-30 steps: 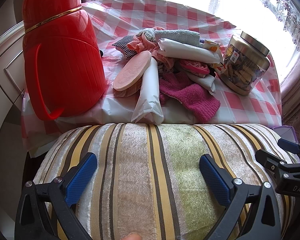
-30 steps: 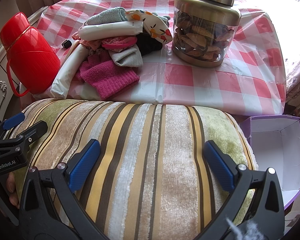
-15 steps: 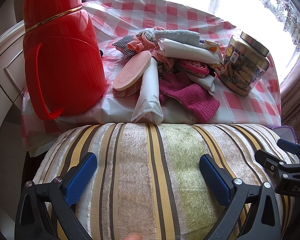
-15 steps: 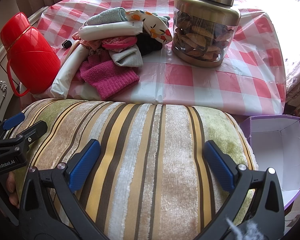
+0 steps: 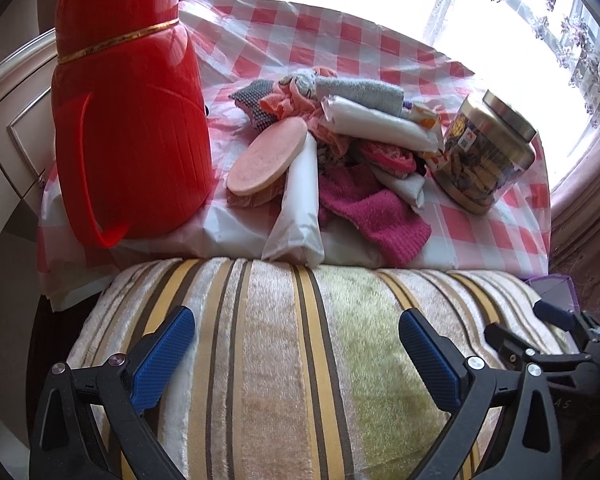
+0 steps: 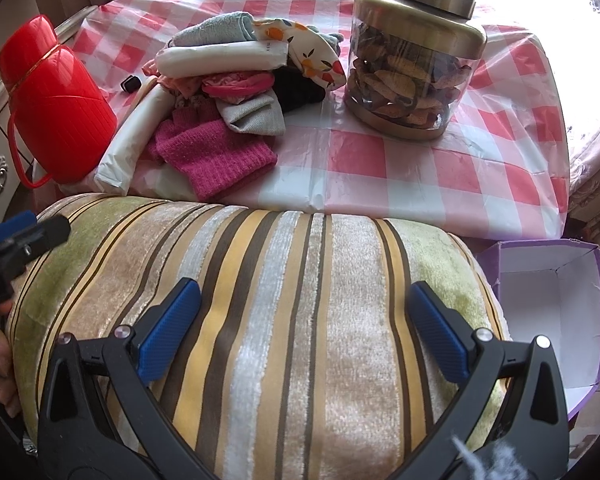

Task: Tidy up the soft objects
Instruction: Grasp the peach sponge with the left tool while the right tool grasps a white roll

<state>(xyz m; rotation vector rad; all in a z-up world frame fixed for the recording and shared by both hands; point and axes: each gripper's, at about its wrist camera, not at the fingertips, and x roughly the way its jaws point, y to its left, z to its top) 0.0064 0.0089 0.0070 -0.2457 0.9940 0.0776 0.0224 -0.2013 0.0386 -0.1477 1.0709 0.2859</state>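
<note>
A striped velvet cushion [image 5: 300, 360] [image 6: 284, 320] fills the foreground of both views. My left gripper [image 5: 296, 320] is open wide, its blue pads resting on the cushion's top. My right gripper [image 6: 305, 288] is open just as wide over the cushion's other end. Each gripper shows at the edge of the other's view. Behind the cushion, a pile of soft items [image 5: 340, 148] [image 6: 228, 80] lies on the checked table: rolled towels, a pink knitted cloth [image 6: 212, 156], a round pink puff [image 5: 266, 156] and white packets. A hand shows under the cushion's left end in the right wrist view.
A red thermos jug [image 5: 132, 120] [image 6: 56, 108] stands left of the pile. A glass jar [image 5: 484, 160] [image 6: 412, 72] with a gold lid stands to its right. An open purple box [image 6: 552, 304] sits low at the right, beside the table [image 6: 420, 168]. A white cabinet [image 5: 12, 120] stands at the left.
Almost nothing has changed. The left wrist view has shifted slightly, with the table scene sitting a little lower in the frame; both grippers stay wide open on the cushion.
</note>
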